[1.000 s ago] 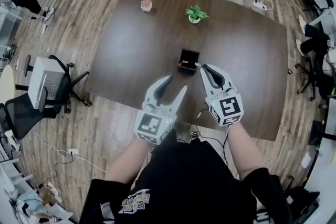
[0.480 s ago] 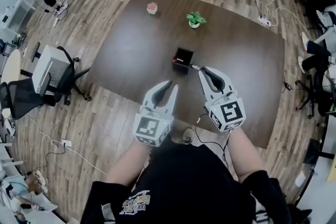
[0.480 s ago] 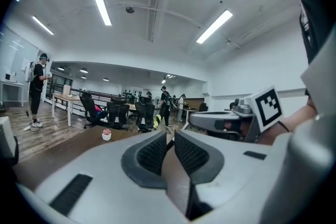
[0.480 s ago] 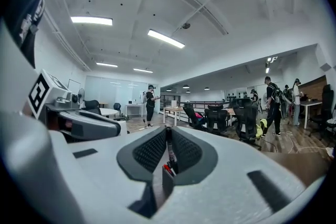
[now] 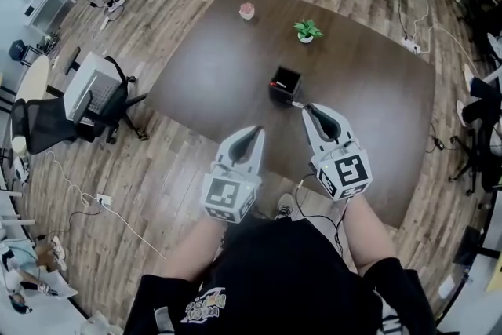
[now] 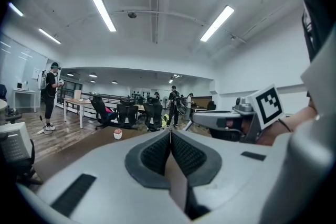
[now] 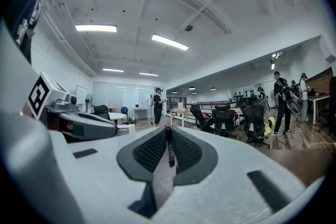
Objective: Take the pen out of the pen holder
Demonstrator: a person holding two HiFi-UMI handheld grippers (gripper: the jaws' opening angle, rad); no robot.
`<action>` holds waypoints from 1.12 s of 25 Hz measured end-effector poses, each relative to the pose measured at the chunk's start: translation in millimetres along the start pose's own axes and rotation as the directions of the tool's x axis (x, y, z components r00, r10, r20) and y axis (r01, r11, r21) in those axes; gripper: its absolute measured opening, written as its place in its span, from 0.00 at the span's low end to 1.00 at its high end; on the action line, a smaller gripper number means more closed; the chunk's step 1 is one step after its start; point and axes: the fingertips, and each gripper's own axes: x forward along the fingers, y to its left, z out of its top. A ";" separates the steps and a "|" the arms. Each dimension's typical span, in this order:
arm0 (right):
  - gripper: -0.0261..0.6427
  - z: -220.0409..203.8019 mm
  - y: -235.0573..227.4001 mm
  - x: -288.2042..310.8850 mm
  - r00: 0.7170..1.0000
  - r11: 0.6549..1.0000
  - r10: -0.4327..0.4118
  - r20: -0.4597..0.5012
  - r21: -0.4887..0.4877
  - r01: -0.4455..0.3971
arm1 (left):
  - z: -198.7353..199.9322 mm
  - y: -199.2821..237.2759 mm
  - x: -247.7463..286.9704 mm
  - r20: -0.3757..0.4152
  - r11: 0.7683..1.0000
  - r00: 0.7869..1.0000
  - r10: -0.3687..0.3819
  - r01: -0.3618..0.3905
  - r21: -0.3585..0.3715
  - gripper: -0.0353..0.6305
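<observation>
Now the right gripper point(image 5: 307, 108) pinches a thin dark pen point(image 7: 169, 149) between nearly closed jaws, just at five o'clock from the black pen holder point(image 5: 285, 85) on the brown table point(image 5: 369, 114). The left gripper point(image 5: 253, 133), at eight o'clock from the right one, is fully closed on nothing.

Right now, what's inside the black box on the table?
The black pen holder shows one small red-and-white bit inside. Its dark bottom is hidden by its own walls.

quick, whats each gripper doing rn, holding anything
left gripper: closed, nothing between the jaws
right gripper: closed on the pen
</observation>
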 end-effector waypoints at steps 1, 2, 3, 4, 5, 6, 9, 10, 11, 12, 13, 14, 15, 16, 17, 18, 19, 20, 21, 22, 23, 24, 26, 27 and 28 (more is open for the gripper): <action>0.10 -0.9 5.0 1.3 1.000 1.000 0.002 -0.001 0.006 -0.002 | -1.0 2.1 -4.5 -0.004 1.000 1.000 -0.002 0.002 0.005 0.06; 0.10 -1.7 10.7 3.1 1.000 1.000 0.004 -0.003 0.009 -0.004 | -1.7 4.5 -8.7 -0.010 1.000 1.000 -0.006 0.006 0.003 0.06; 0.10 -2.4 16.6 5.5 1.000 1.000 0.005 -0.006 0.010 -0.005 | -1.7 7.9 -12.4 -0.014 1.000 1.000 -0.010 0.010 -0.004 0.06; 0.10 -3.1 22.3 8.5 1.000 1.000 0.004 -0.009 0.010 -0.004 | -1.2 12.5 -15.4 -0.013 1.000 1.000 -0.014 0.014 -0.013 0.06; 0.10 -3.9 27.6 11.8 1.000 1.000 0.000 -0.012 0.011 0.000 | -0.7 18.0 -18.2 -0.011 1.000 1.000 -0.019 0.019 -0.019 0.06; 0.10 -4.3 32.9 15.2 1.000 1.000 -0.008 -0.013 0.014 0.008 | -0.6 24.2 -21.2 -0.008 0.999 1.000 -0.026 0.025 -0.022 0.06; 0.10 -5.2 51.3 25.6 0.999 0.999 -0.048 -0.017 0.021 0.049 | -3.4 45.0 -34.8 0.001 0.998 0.998 -0.056 0.056 -0.007 0.06; 0.10 -4.6 59.1 30.3 0.998 0.998 -0.062 -0.019 0.022 0.063 | -5.1 53.3 -40.5 0.001 0.998 0.998 -0.068 0.068 0.000 0.06; 0.10 -3.6 67.8 35.6 0.997 0.997 -0.077 -0.022 0.022 0.078 | -6.5 61.8 -46.4 -0.003 0.997 0.997 -0.083 0.083 0.002 0.06; 0.10 -2.7 77.2 40.5 0.995 0.995 -0.094 -0.025 0.023 0.095 | -7.1 70.4 -52.6 -0.009 0.995 0.995 -0.101 0.101 0.001 0.06; 0.10 -1.9 87.3 44.8 0.993 0.993 -0.113 -0.029 0.025 0.114 | -7.2 79.5 -59.1 -0.015 0.993 0.993 -0.120 0.120 -0.002 0.06; 0.10 -1.0 97.9 48.7 0.991 0.991 -0.131 -0.031 0.024 0.132 | -6.9 89.1 -65.5 -0.018 0.990 0.990 -0.138 0.138 -0.004 0.06; 0.10 0.3 108.5 52.7 0.988 0.989 -0.148 -0.033 0.021 0.149 | -6.3 99.1 -71.4 -0.019 0.988 0.988 -0.155 0.155 -0.004 0.06; 0.10 1.8 118.9 56.8 0.986 0.986 -0.164 -0.035 0.016 0.165 | -5.5 109.1 -76.6 -0.018 0.985 0.985 -0.170 0.170 -0.005 0.06; 0.10 3.8 129.1 60.8 0.983 0.984 -0.179 -0.036 0.010 0.179 | -5.0 118.3 -81.3 -0.018 0.983 0.982 -0.186 0.186 -0.007 0.06; 0.10 5.8 138.7 64.0 0.980 0.981 -0.194 -0.038 0.005 0.194 | -4.9 126.2 -85.6 -0.018 0.979 0.979 -0.203 0.203 -0.010 0.06; 0.10 7.4 147.3 66.1 0.977 0.977 -0.211 -0.039 0.001 0.212 | -4.8 132.5 -89.5 -0.017 0.975 0.975 -0.223 0.223 -0.011 0.06; 0.10 8.7 154.7 66.9 0.972 0.973 -0.231 -0.039 -0.003 0.231 | -4.3 137.4 -92.9 -0.015 0.970 0.970 -0.244 0.244 -0.009 0.06; 0.10 9.9 161.2 66.3 0.967 0.967 -0.254 -0.038 -0.007 0.254 | -3.4 141.0 -96.0 -0.011 0.964 0.964 -0.265 0.265 -0.007 0.06; 0.10 11.2 167.5 64.2 0.960 0.961 -0.277 -0.038 -0.012 0.277 | -2.4 143.3 -99.4 -0.007 0.958 0.958 -0.287 0.287 -0.005 0.06; 0.10 12.6 173.7 60.7 0.953 0.953 -0.302 -0.038 -0.018 0.301 | -1.9 144.4 -103.1 -0.005 0.951 0.951 -0.309 0.309 -0.005 0.06; 0.10 14.1 179.5 56.1 0.944 0.945 -0.328 -0.039 -0.024 0.328 | -2.0 144.3 -106.8 -0.004 0.943 0.943 -0.334 0.334 -0.006 0.06; 0.10 18.1 191.3 46.4 0.925 0.926 -0.378 -0.039 -0.034 0.377 | -3.3 142.6 -114.4 -0.004 0.925 0.925 -0.381 0.381 -0.006 0.06; 0.10 20.0 197.4 42.0 0.917 0.918 -0.396 -0.039 -0.036 0.395 | -4.1 141.8 -118.8 -0.007 0.917 0.917 -0.399 0.399 -0.006 0.06; 0.10 21.6 203.1 37.3 0.911 0.911 -0.411 -0.040 -0.037 0.410 | -4.2 140.4 -123.5 -0.011 0.911 0.911 -0.412 0.412 -0.005 0.06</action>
